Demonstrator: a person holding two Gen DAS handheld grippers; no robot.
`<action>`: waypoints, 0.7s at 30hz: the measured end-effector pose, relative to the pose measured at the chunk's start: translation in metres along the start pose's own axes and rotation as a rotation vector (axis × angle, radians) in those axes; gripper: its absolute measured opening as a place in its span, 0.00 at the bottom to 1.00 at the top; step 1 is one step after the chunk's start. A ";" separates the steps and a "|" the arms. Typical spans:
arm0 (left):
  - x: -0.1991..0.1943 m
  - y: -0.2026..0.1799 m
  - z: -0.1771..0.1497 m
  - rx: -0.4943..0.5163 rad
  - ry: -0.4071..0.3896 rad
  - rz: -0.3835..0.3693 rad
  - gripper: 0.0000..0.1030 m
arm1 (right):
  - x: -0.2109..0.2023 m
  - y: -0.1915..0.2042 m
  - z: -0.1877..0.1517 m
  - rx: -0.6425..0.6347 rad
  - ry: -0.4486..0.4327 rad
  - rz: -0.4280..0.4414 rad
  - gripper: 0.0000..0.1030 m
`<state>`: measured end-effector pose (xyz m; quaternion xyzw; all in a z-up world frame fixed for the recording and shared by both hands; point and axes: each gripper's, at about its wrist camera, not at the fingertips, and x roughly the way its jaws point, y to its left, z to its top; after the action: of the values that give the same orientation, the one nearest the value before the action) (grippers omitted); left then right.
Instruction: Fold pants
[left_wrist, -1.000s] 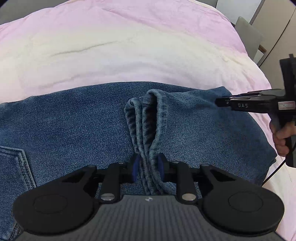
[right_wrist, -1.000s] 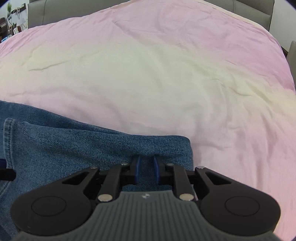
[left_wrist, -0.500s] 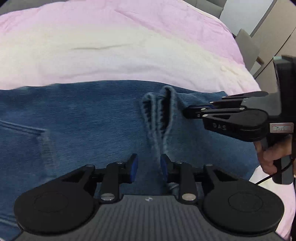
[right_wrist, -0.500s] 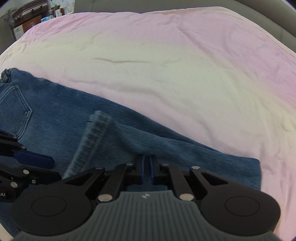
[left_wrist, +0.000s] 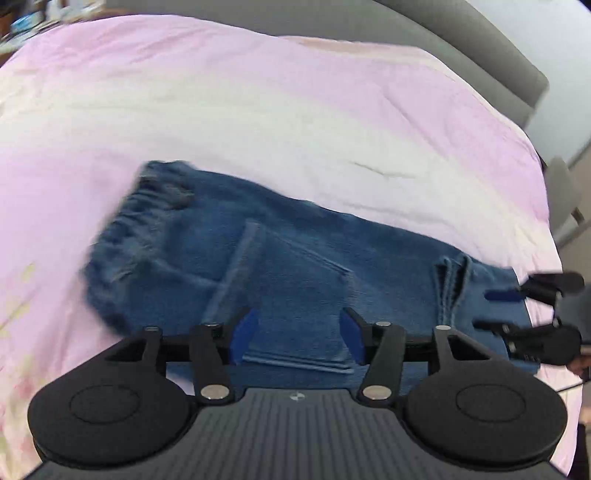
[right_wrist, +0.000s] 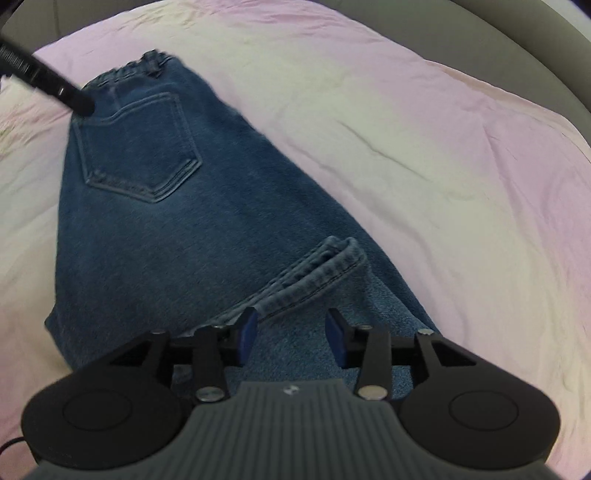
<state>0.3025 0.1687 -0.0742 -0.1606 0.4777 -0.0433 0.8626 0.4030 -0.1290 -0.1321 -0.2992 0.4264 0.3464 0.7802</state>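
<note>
The blue jeans lie folded on the pink and cream bedspread, waistband at the left and leg hems laid on top at the right. My left gripper hovers over the denim, its jaws opening with nothing between them. At the right edge, the right gripper hangs just past the hems. In the right wrist view the jeans show a back pocket and the hems. My right gripper is opening above the cloth, with nothing between its pads. One black finger of the left gripper reaches in near the waistband.
A grey padded headboard runs along the far side of the bed. Beyond the bed's right corner stands a grey chair. A person's hand shows at the right edge. Bare bedspread stretches beyond and to the right of the jeans.
Both grippers have let go of the hems and pulled back and up, their jaws now apart. The hems rest on the folded jeans. The left view has swung to show the waistband.
</note>
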 end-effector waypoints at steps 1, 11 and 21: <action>-0.004 0.009 -0.001 -0.023 -0.007 0.009 0.69 | -0.001 0.003 0.000 -0.039 0.009 0.007 0.43; 0.002 0.102 -0.025 -0.397 -0.113 0.072 0.78 | 0.019 0.019 -0.008 -0.308 0.078 0.054 0.62; 0.047 0.120 -0.028 -0.480 -0.128 0.045 0.85 | 0.048 0.010 0.001 -0.427 0.091 0.138 0.64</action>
<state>0.2949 0.2649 -0.1639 -0.3524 0.4220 0.1010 0.8292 0.4146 -0.1090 -0.1754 -0.4430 0.3974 0.4673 0.6538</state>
